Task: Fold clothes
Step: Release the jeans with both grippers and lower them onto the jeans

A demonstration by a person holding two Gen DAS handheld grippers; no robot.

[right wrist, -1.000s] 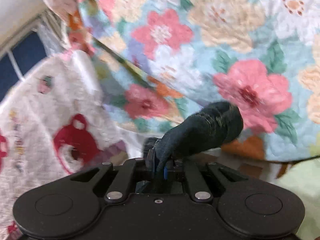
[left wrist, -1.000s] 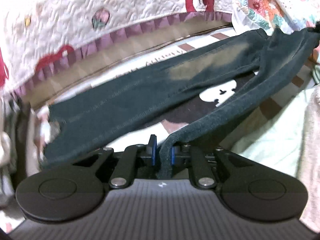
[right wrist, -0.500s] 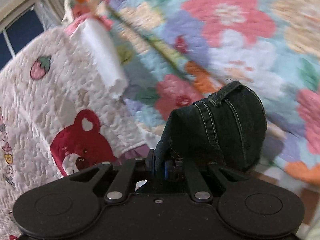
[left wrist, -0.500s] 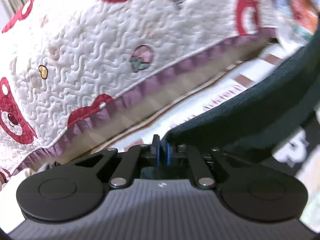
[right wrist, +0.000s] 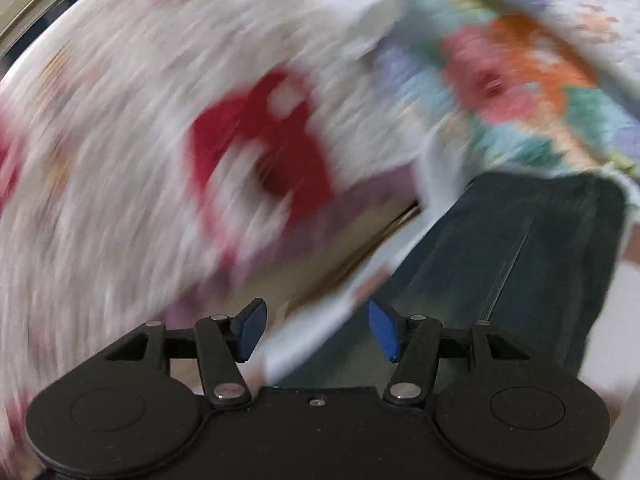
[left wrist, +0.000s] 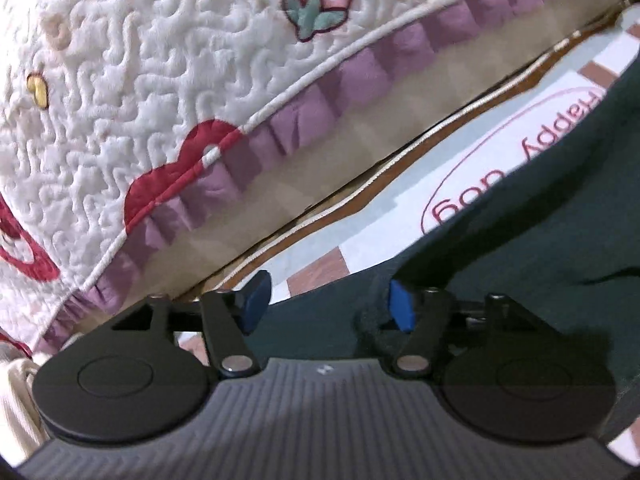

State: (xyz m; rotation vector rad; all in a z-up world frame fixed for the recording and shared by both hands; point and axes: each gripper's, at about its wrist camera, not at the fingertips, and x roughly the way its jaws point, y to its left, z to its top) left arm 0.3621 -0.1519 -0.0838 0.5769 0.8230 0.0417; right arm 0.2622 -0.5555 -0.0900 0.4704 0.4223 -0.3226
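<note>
Both the left gripper (left wrist: pixel 324 306) and right gripper (right wrist: pixel 316 330) have just been opening, fingers apart, releasing the jeans (left wrist: pixel 520 248) lying lower right on the bed (left wrist: pixel 360 236); withdrawing should be done without dragging the fold.

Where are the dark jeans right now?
The dark jeans lie on the printed sheet, lower right in both wrist views, below the ruffled white quilt; they are released, beneath the open left gripper.
</note>
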